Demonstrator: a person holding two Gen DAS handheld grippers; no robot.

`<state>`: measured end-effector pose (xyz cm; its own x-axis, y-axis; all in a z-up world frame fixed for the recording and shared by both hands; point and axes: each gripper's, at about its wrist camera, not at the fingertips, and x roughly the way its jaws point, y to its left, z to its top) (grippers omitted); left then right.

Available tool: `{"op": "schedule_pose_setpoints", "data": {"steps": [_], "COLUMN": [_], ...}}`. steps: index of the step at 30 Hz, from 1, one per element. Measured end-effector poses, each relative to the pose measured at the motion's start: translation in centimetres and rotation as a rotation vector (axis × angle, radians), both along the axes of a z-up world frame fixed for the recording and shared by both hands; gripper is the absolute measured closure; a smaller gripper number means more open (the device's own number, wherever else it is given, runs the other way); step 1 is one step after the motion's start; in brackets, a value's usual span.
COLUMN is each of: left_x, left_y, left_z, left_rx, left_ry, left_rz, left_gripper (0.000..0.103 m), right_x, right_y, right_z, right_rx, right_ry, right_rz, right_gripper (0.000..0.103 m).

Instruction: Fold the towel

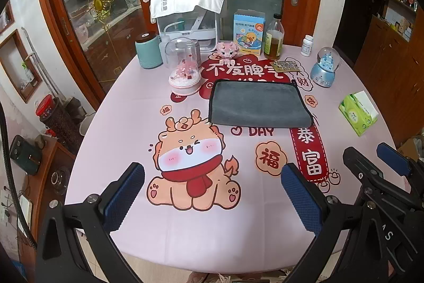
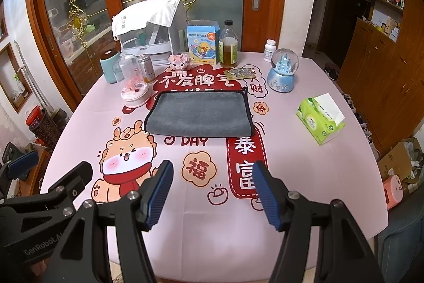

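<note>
Apparently mid-task: grey microfibre towel point(image 2: 198, 114) lies folded; both hand-held grippers, left point(image 1: 212, 192) and right point(image 2: 212, 192), gape wide, empty; next, reach its edge.

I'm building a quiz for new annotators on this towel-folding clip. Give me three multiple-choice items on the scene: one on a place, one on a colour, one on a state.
1. Where does the green tissue pack lie relative to the grey towel?
A. To its right
B. On top of it
C. To its left

2. What colour is the base of the castle snow globe?
A. Red
B. Light blue
C. Yellow

3. How do the left hand-held gripper and right hand-held gripper stand?
A. Both shut on the towel
B. One holds the towel
C. Both open and holding nothing

Answers: 1 A, the pack sits apart from the towel toward the table's right edge. 2 B, the base under the glass ball is pale blue. 3 C, each pair of blue pads is spread, short of the towel.
</note>
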<state>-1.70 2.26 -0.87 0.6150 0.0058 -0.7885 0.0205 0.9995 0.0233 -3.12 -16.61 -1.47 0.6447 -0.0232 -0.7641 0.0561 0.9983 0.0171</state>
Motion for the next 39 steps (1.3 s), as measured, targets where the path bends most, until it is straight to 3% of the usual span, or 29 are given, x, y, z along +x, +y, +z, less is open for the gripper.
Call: {"op": "schedule_pose_setpoints", "data": {"steps": [39], "left_x": [0.18], "left_y": [-0.21], "left_z": [0.06], "left_rx": [0.003], "left_ry": [0.002], "left_rz": [0.002], "left_gripper": [0.001], "right_x": [0.1], "right_y": [-0.18], "right_z": [-0.1], "right_rx": [0.0], "right_ry": [0.002], "right_rz": [0.0], "right_gripper": [0.041]}}
